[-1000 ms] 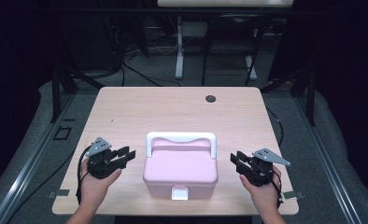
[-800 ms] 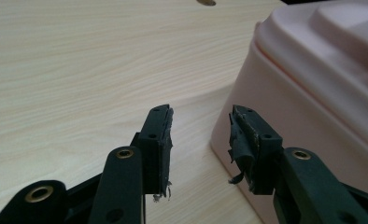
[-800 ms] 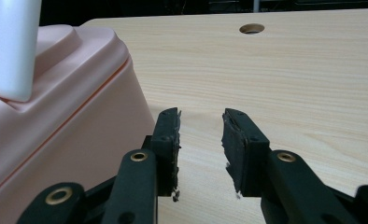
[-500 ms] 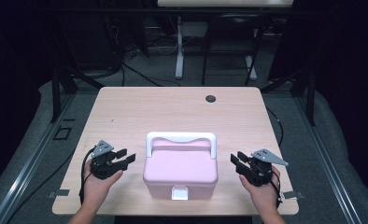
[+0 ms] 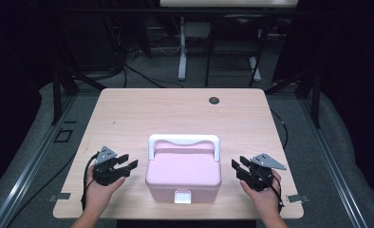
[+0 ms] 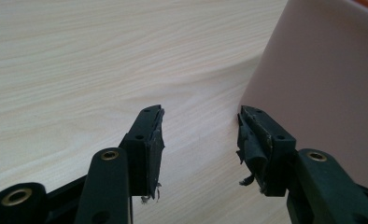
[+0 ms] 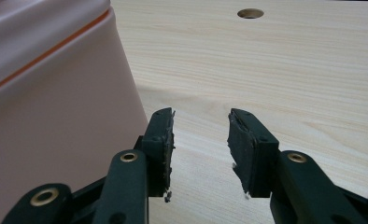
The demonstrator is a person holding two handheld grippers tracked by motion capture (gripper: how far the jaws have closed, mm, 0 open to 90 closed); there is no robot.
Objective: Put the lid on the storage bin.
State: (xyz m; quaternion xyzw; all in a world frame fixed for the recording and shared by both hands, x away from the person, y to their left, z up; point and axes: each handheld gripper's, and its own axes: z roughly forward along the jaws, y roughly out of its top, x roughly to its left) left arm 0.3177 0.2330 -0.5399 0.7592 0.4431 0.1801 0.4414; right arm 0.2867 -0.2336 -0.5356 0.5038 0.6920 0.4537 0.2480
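A pink lidded box (image 5: pixel 182 173) with a white handle (image 5: pixel 183 140) and a white front latch (image 5: pixel 182 195) stands near the front edge of the wooden table (image 5: pixel 142 114). My left gripper (image 5: pixel 129 161) sits just left of the box, pointing at its side. Its jaws have just been opening, and nothing is between them. In the left gripper view the gripper (image 6: pixel 200 112) hovers low over bare wood, with the box wall (image 6: pixel 322 74) beside the right jaw. My right gripper (image 5: pixel 238 163) mirrors it on the box's right side. Its jaws (image 7: pixel 201 113) have also been opening, empty, next to the box (image 7: pixel 56 93).
A dark round cable hole (image 5: pixel 214 100) lies in the table's far right part and appears in the right gripper view as a hole (image 7: pixel 250 13) ahead. Bare wood stretches behind the box. Dark floor, cables and desk legs surround the table.
The left hand has sunk slightly toward the table and its jaws have spread wider. The right jaws have widened a little while that hand stayed put. The box has not moved.
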